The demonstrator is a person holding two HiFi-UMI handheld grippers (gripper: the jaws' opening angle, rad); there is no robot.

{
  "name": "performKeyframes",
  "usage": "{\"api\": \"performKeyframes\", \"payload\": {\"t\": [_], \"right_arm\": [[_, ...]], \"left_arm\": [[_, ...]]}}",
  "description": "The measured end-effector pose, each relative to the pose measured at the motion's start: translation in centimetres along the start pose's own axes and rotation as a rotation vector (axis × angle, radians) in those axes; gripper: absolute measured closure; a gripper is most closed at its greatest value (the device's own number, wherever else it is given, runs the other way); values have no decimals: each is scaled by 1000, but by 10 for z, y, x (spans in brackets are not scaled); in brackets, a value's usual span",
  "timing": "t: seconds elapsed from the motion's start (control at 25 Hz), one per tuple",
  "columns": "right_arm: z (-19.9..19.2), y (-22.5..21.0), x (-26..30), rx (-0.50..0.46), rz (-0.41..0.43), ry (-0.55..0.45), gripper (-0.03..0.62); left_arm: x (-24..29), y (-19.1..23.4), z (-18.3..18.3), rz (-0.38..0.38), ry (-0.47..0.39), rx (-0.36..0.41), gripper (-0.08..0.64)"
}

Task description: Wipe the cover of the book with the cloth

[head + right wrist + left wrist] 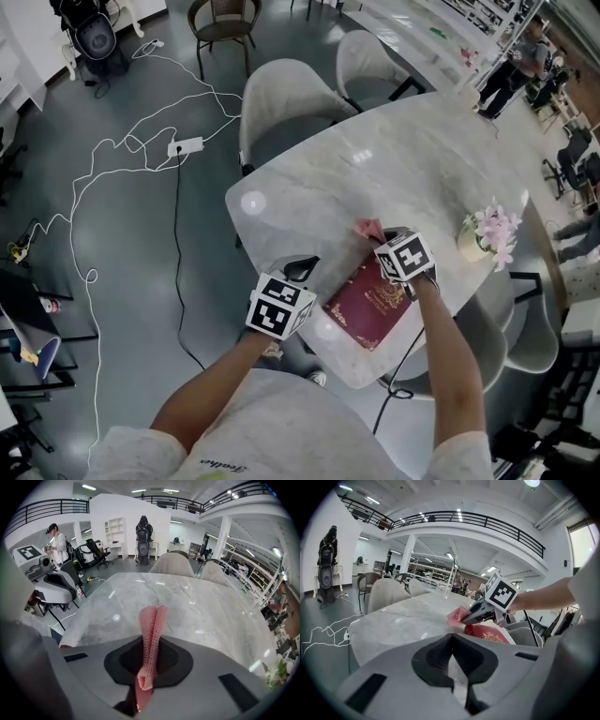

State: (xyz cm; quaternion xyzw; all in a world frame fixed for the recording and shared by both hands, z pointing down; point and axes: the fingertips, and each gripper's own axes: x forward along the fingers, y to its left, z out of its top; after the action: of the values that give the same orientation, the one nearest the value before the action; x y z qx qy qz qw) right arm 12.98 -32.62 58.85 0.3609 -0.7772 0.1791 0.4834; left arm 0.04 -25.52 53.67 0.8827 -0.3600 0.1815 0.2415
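A big pale marble table [403, 159] with a rounded end fills the middle of the room, and the dark red book [368, 307] lies flat at its near edge, set at an angle, gold emblem up. The book sits between the two tools. The right gripper [382, 240] hangs over its far corner, nose pointing out across the marble, while the left gripper [302, 270] is just beside the book's left edge, apart from it, over the table's rim. The right one's fingers are pinched on the pink cloth [152, 625], a narrow folded strip that runs up between the pads and sticks out past the tips. The left one's fingers are closed tip to tip with nothing between them. From above, only a small pink corner of the cloth shows, just past the book's far corner. The left gripper view looks sideways across the table and shows the cloth bunched at the other tool's nose, right above the book's far end, though I cannot tell whether it touches the cover. The right gripper view shows the cloth's weave and the marble ahead, but hardly any of the book.
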Motion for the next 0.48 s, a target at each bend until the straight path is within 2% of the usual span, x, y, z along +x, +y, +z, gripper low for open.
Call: {"api": "performKeyframes", "payload": {"t": [0.48], "right_arm": [[-6,14,7,33,61,32,574]], "left_arm": [[5,2,0,-8,1,-7,552]]}}
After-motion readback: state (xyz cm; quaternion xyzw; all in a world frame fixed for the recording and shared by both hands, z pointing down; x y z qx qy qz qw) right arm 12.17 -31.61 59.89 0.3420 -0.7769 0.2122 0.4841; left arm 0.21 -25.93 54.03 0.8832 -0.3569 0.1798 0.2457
